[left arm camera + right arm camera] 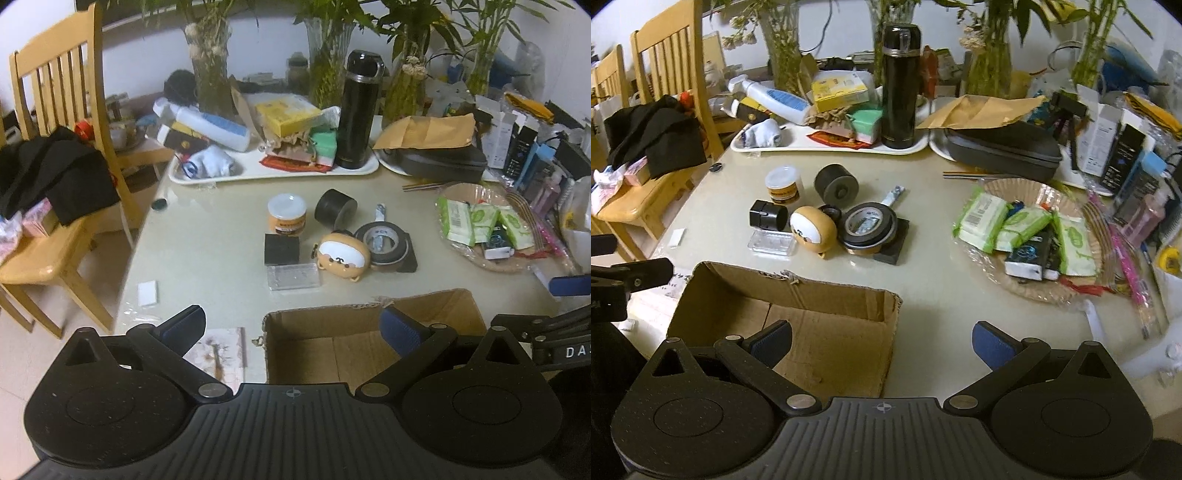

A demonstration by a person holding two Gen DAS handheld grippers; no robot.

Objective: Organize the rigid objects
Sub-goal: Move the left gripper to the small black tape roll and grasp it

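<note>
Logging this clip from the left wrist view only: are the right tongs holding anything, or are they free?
Observer: The right tongs are open and hold nothing.
Reviewer: Where are they?
Observer: Above the right wall of the cardboard box, with the left finger over the box and the right finger over the table.
Reviewer: Anything in the box?
Observer: The part of its floor that shows in the right wrist view is bare.

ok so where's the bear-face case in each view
Left wrist: the bear-face case lies centre frame, just beyond the cardboard box, touching the tape roll on its right.
Right wrist: the case sits left of centre, beyond the box's far wall, tape roll again on its right.
Shared landmark: the black flask standing on the white tray behind.
</note>
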